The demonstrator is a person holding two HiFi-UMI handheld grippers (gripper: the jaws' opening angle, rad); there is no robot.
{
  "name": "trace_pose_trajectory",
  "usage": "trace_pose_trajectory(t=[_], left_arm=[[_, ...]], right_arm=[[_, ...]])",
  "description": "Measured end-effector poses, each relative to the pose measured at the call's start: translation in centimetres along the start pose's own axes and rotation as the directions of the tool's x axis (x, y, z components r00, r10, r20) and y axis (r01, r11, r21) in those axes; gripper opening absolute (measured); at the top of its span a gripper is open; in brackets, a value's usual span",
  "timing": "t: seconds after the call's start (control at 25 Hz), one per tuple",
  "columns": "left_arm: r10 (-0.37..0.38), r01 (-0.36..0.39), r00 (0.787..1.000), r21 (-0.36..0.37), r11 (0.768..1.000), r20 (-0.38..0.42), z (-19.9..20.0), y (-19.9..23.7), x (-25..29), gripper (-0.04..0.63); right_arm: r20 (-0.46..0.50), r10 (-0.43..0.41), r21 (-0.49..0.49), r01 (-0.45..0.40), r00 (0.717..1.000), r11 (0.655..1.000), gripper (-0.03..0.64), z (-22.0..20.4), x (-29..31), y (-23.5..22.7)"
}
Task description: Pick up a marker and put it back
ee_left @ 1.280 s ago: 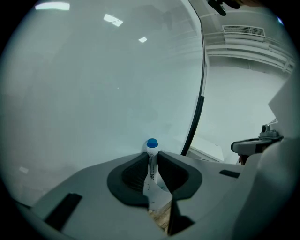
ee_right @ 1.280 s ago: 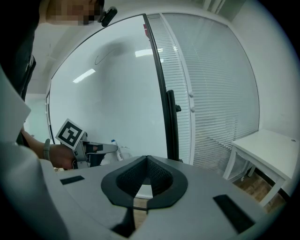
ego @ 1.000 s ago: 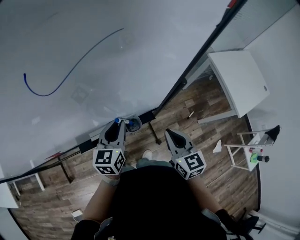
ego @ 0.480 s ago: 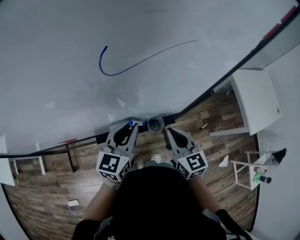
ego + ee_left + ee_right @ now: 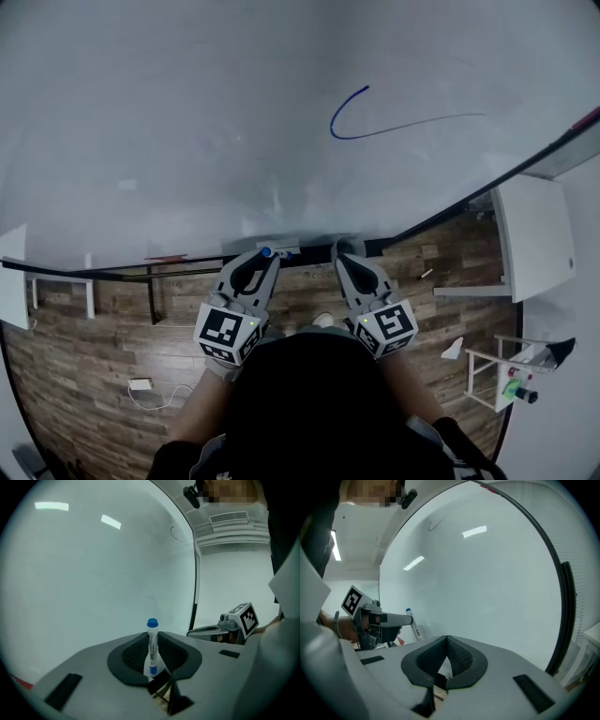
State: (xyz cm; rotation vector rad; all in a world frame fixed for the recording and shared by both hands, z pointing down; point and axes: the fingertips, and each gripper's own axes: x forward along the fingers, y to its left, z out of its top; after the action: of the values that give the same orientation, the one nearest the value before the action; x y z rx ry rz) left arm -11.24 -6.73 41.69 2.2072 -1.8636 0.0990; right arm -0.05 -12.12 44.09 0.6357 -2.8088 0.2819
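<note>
Being clamped upright in the grey left gripper [image 5: 151,657], a white blue-capped marker [image 5: 151,645] is being held near the glossy whiteboard [image 5: 216,112], label illegible; the grey right gripper [image 5: 447,645] is being held clenched, empty.

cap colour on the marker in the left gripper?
Blue cap, on a white marker with a blue band lower down. Clearest in the left gripper view.

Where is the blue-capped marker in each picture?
Head view: marker lower middle, in the left gripper.
Left gripper view: marker dead centre, upright between the jaws.
Right gripper view: marker at left, poking from the left gripper.
Shared landmark: the whiteboard behind it.
</note>
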Motion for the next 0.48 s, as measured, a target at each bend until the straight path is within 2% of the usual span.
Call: trace_pose_trajectory(t=[0.48], left_arm=[[0.083,-0.083,0.996,-0.005,0.997,-0.025,-1.3,3.1,-3.6,0.078]], right_arm=[[-0.014,0.072,-0.008,-0.072,0.997,0.997,0.028,-0.1,2.2,2.8]])
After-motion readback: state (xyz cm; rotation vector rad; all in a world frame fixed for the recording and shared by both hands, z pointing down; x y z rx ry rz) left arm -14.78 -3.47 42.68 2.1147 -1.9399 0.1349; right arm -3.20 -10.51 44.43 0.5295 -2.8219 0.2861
